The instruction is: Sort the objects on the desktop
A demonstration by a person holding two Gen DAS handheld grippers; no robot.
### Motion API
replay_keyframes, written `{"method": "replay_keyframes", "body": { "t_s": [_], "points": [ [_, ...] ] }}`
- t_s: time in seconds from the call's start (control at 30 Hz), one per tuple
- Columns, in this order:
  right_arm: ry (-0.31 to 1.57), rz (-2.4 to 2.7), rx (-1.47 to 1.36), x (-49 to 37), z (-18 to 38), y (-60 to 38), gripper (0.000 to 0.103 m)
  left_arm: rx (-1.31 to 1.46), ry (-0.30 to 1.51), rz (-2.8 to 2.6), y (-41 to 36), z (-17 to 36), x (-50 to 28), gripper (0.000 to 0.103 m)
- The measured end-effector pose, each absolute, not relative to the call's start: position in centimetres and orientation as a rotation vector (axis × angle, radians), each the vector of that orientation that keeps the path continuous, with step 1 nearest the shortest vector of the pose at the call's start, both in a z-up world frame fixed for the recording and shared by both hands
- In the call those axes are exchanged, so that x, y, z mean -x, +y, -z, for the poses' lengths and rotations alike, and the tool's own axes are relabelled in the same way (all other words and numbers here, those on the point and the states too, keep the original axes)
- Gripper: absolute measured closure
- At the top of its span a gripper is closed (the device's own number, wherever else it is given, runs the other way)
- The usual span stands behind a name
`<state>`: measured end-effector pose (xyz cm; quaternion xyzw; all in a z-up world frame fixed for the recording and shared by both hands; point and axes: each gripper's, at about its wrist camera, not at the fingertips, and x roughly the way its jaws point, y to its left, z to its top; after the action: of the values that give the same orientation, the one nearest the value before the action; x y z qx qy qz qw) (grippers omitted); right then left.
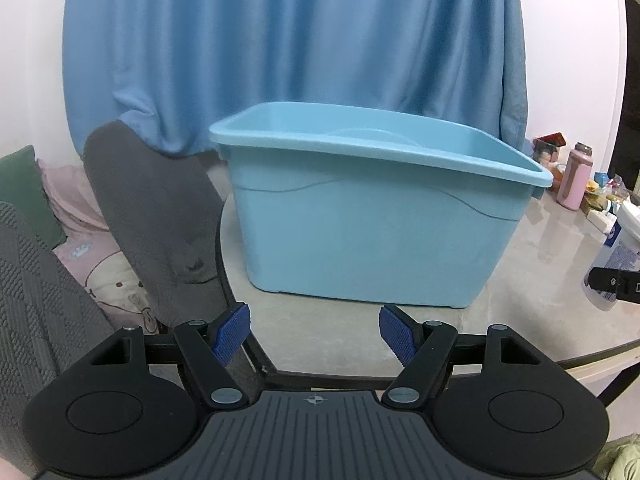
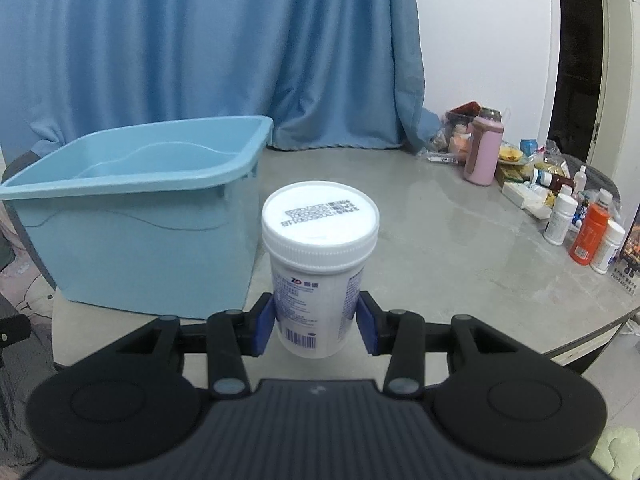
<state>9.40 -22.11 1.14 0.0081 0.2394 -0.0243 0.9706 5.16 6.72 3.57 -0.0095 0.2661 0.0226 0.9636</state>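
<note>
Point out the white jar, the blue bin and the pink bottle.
white jar (image 2: 320, 216): right wrist view, on its lid.
blue bin (image 1: 360, 240): left wrist view, front wall.
pink bottle (image 2: 482, 156): right wrist view, on its body.

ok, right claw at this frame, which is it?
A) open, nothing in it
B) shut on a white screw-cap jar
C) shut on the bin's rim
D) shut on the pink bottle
B: in the right wrist view the right claw has its blue pads pressed on both sides of the white jar, held upright beside the blue bin; the pink bottle stands far back on the table.
</note>
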Motion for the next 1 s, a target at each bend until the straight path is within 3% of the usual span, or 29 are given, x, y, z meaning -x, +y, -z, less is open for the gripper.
{"method": "replay_keyframes", "body": {
  "t_s": [1.0],
  "points": [
    [0.412, 0.025, -0.024, -9.0, -7.6, -19.4, 0.059, 0.018, 0.496, -0.014, 8.5, -7.2, -4.5, 0.029]
  ]
}}
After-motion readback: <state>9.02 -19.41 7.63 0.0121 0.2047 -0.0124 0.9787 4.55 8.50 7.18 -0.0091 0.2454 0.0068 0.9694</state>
